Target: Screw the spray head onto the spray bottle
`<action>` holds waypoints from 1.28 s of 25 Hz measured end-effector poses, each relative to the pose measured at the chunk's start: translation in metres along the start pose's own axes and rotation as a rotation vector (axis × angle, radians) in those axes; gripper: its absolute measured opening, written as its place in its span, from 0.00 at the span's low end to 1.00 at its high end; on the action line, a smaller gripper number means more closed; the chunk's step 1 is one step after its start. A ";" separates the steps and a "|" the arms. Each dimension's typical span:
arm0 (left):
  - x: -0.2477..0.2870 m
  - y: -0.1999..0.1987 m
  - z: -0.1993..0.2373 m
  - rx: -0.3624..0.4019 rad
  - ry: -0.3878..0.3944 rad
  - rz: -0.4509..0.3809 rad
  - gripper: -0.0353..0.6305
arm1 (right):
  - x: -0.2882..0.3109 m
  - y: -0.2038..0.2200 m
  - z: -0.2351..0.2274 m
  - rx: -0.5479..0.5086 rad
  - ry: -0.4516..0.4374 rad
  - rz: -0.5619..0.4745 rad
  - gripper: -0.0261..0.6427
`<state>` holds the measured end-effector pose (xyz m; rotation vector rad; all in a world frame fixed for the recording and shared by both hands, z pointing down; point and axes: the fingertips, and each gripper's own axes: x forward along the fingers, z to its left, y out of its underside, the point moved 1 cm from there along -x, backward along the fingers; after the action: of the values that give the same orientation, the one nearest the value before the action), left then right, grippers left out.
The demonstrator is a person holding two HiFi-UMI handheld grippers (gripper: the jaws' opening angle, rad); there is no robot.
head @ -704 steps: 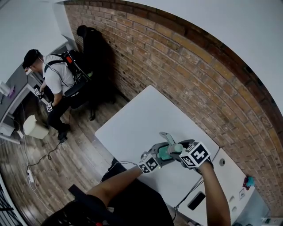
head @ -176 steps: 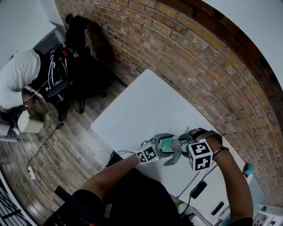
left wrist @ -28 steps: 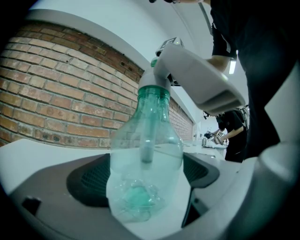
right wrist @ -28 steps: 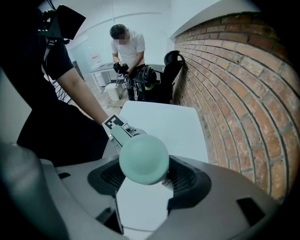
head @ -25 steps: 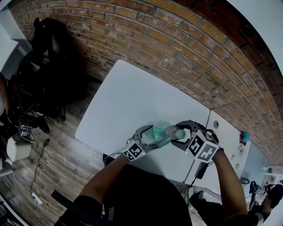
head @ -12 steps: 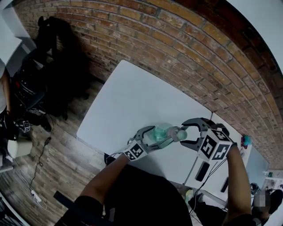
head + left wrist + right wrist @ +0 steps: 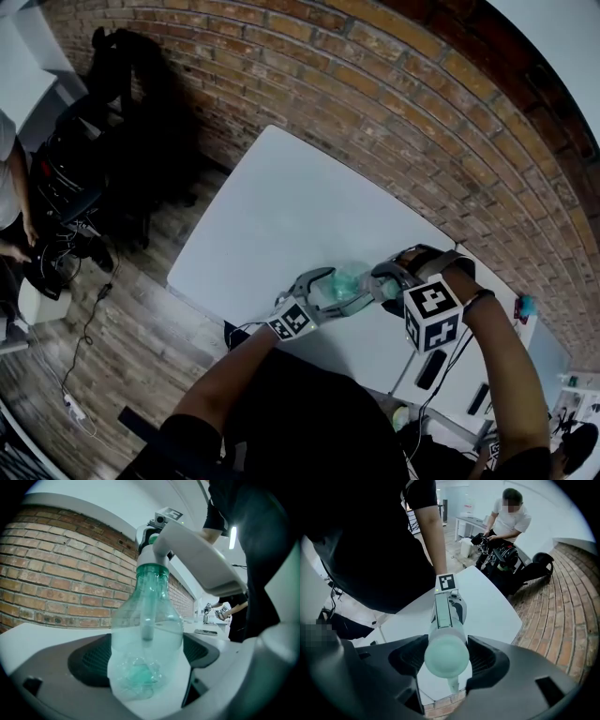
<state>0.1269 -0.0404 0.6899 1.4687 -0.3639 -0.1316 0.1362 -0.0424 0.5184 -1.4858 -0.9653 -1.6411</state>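
**Left gripper** (image 7: pixel 330 292): The jaws are closed on the lower body of the clear, green-tinted plastic spray bottle (image 7: pixel 146 639). One dark ribbed pad presses each side of it. The base of the bottle lies nearest the gripper's camera and the neck points away from it. A thin dip tube (image 7: pixel 147 620) runs down inside the bottle from the neck.

**Right gripper** (image 7: pixel 394 279): The jaws are closed on the white and pale green spray head (image 7: pixel 446 656), with a pad against each side of its rounded body. The nozzle projects below the jaws in the right gripper view.

**Task item position:** The spray head sits on the bottle's neck, with its white collar meeting the green rim. How far the thread is engaged cannot be told. The bottle is held between the two grippers, lying roughly level in the head view. It is over the near part of the white rectangular bench (image 7: pixel 281 216) and clear of its surface.

**Surroundings:** A red brick wall (image 7: pixel 394 122) runs along the far side of the bench. A person in a white shirt (image 7: pixel 508 517) is bent over dark equipment on the wooden floor, well apart from the bench.
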 end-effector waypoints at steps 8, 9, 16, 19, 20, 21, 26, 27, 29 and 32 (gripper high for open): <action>0.003 -0.002 0.001 -0.001 -0.006 -0.002 0.76 | 0.001 0.003 -0.003 0.111 0.010 -0.019 0.43; 0.002 -0.001 0.000 -0.001 -0.006 -0.001 0.76 | 0.001 0.002 -0.003 0.141 0.012 -0.032 0.43; -0.001 0.001 -0.004 -0.007 0.004 0.006 0.76 | 0.002 -0.001 -0.004 0.384 -0.013 -0.111 0.43; 0.000 -0.001 -0.006 -0.008 0.010 0.011 0.76 | 0.002 0.001 -0.002 0.407 -0.025 -0.111 0.43; 0.001 0.000 -0.006 -0.010 0.007 0.012 0.76 | 0.002 0.002 -0.002 0.420 -0.027 -0.113 0.43; 0.001 0.000 -0.006 -0.012 0.005 0.013 0.76 | 0.003 0.002 -0.002 0.436 -0.028 -0.118 0.43; 0.000 -0.005 -0.007 -0.007 0.008 0.008 0.76 | 0.002 0.004 -0.006 0.594 -0.013 -0.166 0.43; 0.001 -0.002 -0.008 -0.016 0.004 0.007 0.76 | 0.002 0.004 -0.006 0.646 -0.009 -0.176 0.43; 0.000 0.001 -0.009 -0.023 -0.004 0.010 0.76 | 0.002 0.004 -0.007 0.753 -0.001 -0.200 0.43; -0.001 -0.001 -0.006 -0.019 -0.010 0.009 0.76 | 0.001 0.006 -0.010 0.860 0.023 -0.226 0.43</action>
<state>0.1280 -0.0349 0.6888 1.4480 -0.3769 -0.1349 0.1368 -0.0540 0.5193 -0.7844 -1.6012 -1.1229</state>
